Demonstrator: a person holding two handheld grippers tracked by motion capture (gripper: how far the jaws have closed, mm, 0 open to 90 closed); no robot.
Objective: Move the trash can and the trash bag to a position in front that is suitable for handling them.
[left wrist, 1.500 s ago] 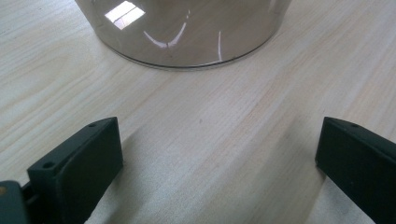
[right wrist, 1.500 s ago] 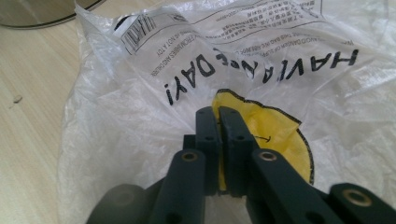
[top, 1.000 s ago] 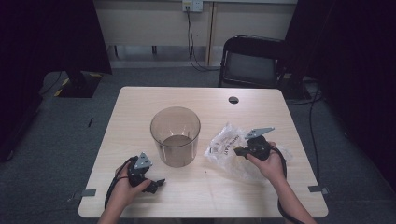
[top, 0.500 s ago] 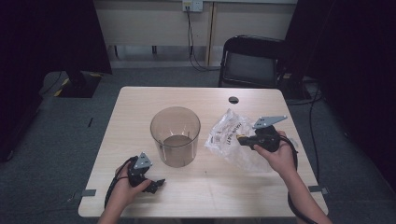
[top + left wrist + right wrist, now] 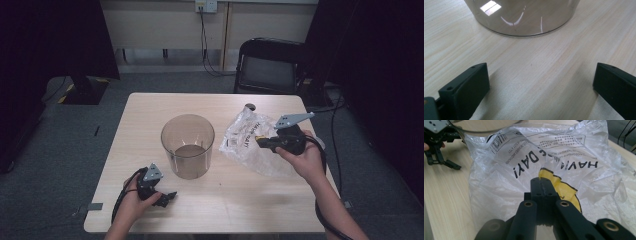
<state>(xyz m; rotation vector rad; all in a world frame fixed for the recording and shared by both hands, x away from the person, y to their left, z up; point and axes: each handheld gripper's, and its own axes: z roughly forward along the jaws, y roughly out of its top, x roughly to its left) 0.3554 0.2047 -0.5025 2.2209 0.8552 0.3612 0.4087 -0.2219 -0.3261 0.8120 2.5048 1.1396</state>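
At the lower left of the high view, the left gripper [image 5: 167, 196] rests low on the pale wooden surface [image 5: 150, 115], held in a hand whose forearm comes in from the bottom edge. Its jaws stand wide apart with nothing between them; in the left gripper view only bare wood lies between the two black jaws, and the curved base of the container [image 5: 524, 18] sits just ahead. Parked like this, it looks ready to steady the container or take an edge of the bag, without crowding the middle of the surface.

At the centre of the high view stands the smoky, transparent, round plastic container [image 5: 188, 146], upright, mouth open upward. It sits between the two hands, so either can reach it, and its open top suggests it is meant to take the bag, perhaps as a liner.

Right of centre, the crinkled, clear plastic bag with black lettering and a yellow printed patch [image 5: 247, 142] is lifted by one fold, while its lower part trails toward the surface, just beside the container. The right gripper [image 5: 261, 142] is closed tight on it; in the right gripper view the jaws meet on the film at the yellow patch [image 5: 564, 192]. Pinching a single fold up high likely lets the bag hang so its mouth can be found.
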